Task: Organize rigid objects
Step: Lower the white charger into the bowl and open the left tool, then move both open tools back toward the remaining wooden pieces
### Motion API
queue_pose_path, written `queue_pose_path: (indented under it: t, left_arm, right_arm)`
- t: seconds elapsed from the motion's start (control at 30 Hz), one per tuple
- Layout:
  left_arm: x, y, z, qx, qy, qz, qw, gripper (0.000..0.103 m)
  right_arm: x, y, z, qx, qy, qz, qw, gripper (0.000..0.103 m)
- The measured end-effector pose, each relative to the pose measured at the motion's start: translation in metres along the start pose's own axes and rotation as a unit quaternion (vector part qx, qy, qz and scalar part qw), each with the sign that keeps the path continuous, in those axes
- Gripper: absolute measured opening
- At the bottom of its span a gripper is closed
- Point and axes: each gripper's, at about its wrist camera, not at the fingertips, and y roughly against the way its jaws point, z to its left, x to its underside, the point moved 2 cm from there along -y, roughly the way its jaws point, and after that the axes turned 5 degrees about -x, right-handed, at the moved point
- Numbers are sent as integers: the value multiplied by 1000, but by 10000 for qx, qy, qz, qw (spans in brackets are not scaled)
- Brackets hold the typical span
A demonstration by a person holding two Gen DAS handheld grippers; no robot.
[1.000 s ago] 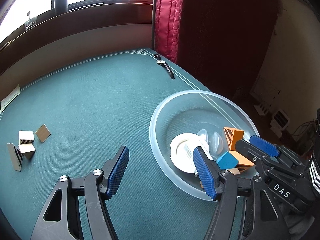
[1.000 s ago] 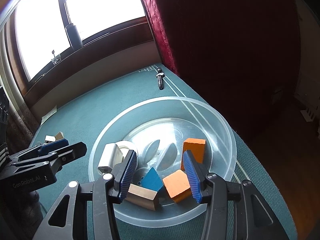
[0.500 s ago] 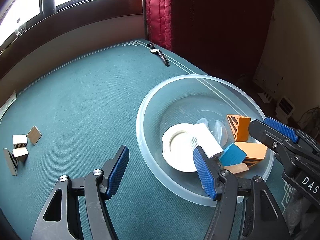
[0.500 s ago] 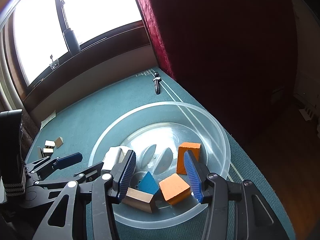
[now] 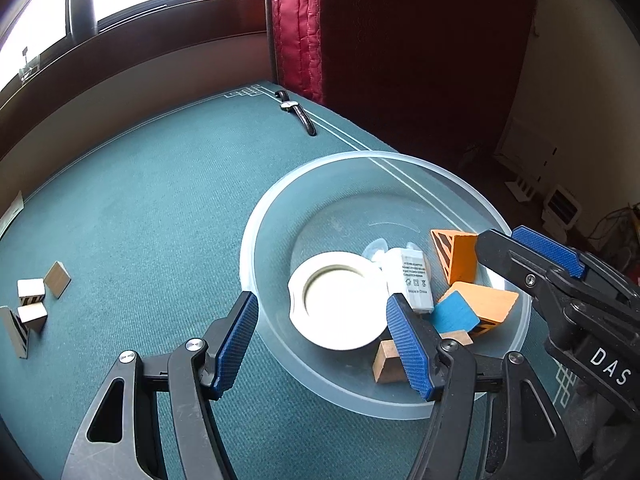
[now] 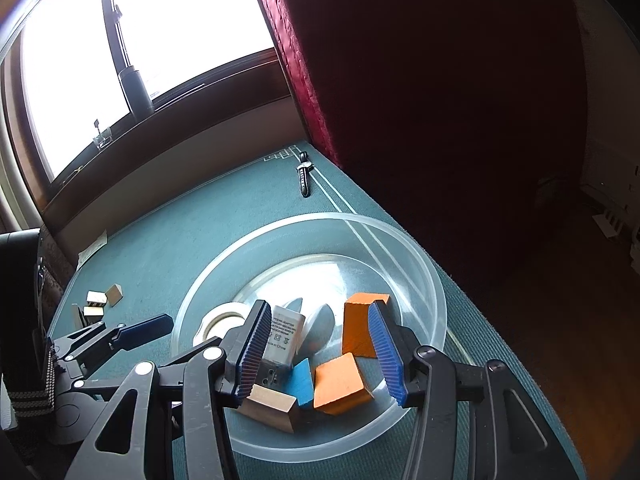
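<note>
A clear plastic bowl on the green table holds a white tape roll, a white adapter, two orange blocks, a blue block and a wooden block. My left gripper stands open, straddling the bowl's near-left rim. My right gripper hangs open over the blocks, with nothing pressed between its pads.
Several small wooden blocks lie on the table to the far left. A wristwatch lies near the far corner. The table's right edge runs just beyond the bowl, beside a red curtain.
My left gripper has shifted toward the bowl, which now sits more centrally in its view. The right gripper and the bowl's contents have hardly moved.
</note>
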Motion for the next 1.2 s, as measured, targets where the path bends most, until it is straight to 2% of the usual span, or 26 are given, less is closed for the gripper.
queue_pose_path:
  t: [0.47,0.9,1.2]
  left_arm:
    - [8,16,36,-88,455,-99,9989,68]
    - [25,34,93,-547,951,-240,9937,68]
    - [36,50,137,-810,1357,-339,9868,68]
  right_arm:
    - [8,-4,15,-103,164,91,9998,56]
    - [13,-9,46,-320,375,104,9987,60]
    - [13,-15,86,-629,539,81,9965,60]
